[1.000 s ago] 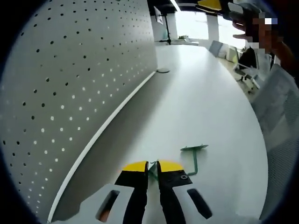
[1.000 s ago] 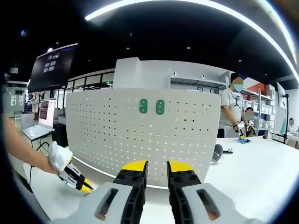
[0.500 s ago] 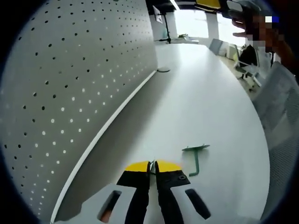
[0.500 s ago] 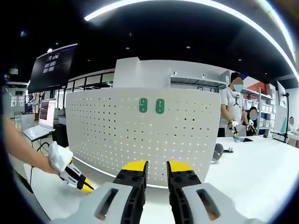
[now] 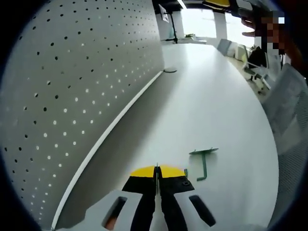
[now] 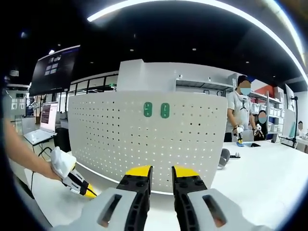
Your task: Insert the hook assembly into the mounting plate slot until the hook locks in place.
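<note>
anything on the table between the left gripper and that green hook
Nothing visible. In the left gripper view the green hook lies on bare white table just ahead and to the right of the left gripper, whose jaws are closed together. The pegboard stands off to the left.

Daylight is pouring in from the far windows (image 5: 202, 24), blowing them out to white. A curved ceiling strip light (image 6: 202, 6) is glaring against a dark ceiling. The pegboard (image 6: 144, 139) is bowing under fisheye distortion, its shadow falling softly across the table (image 5: 211, 106).
</note>
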### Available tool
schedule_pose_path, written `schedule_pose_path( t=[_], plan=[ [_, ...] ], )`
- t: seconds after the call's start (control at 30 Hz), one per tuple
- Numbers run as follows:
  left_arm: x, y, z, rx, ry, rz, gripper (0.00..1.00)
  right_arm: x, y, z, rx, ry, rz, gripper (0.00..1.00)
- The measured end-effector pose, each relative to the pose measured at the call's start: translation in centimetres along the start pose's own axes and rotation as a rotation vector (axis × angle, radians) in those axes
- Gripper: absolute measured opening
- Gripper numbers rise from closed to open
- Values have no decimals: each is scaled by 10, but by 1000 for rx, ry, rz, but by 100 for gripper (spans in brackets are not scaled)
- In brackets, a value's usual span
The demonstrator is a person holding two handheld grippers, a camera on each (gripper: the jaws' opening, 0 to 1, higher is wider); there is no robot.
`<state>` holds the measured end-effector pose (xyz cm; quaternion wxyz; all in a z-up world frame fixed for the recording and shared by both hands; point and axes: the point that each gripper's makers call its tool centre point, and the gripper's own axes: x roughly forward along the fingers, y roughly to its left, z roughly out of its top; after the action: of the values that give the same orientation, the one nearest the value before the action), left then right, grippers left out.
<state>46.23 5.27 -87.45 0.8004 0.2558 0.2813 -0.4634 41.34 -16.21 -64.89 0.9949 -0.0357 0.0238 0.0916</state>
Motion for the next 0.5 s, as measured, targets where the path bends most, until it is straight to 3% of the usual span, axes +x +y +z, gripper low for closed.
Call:
schedule_pose_path(
  t=[0.5],
  plan=[
    [-32, 15, -2, -109, -59, 66, 2, 10, 29, 11, -16, -18, 78, 15]
  ],
)
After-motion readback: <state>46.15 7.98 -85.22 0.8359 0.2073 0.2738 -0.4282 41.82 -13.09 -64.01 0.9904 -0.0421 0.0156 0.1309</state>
